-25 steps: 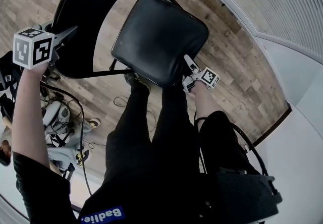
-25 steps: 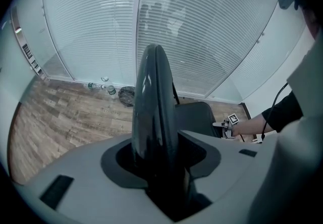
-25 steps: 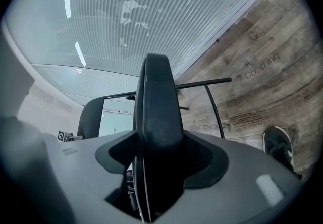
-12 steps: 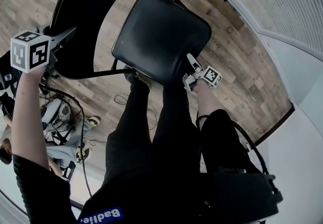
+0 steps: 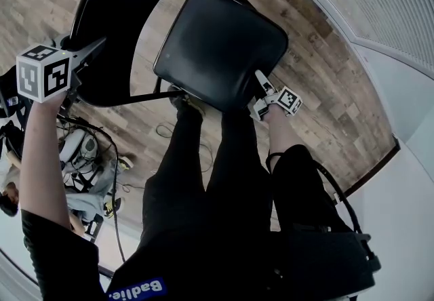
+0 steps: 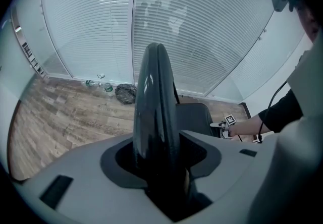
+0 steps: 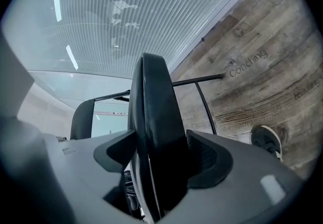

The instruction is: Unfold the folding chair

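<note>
A wooden floor (image 5: 325, 76) edged by a wall of closed blinds (image 5: 400, 1) frames the one folding chair (image 5: 169, 28) in the room, which stands directly in front of the person working on it. The chair looks largely unfolded. Its single black backrest (image 5: 119, 15) is raised at the far left of the head view, and its single padded seat (image 5: 220, 45) is swung away from the backrest and lies close to level. What appears left is to press the seat fully down until the frame sets, then let go. Two grippers are at work. The left gripper (image 5: 91, 49) points steeply down and clamps the top edge of the backrest, its jaws fairly wide and filled by that edge. The right gripper (image 5: 261, 83) holds the near corner of the seat, and its jaws have just been opening. They stand almost at their widest, yet the seat's thick rim sits between them against both pads. One shoe (image 7: 267, 140) shows beside the frame, and two small bottles (image 6: 98, 85) lie by the blinds.
</note>
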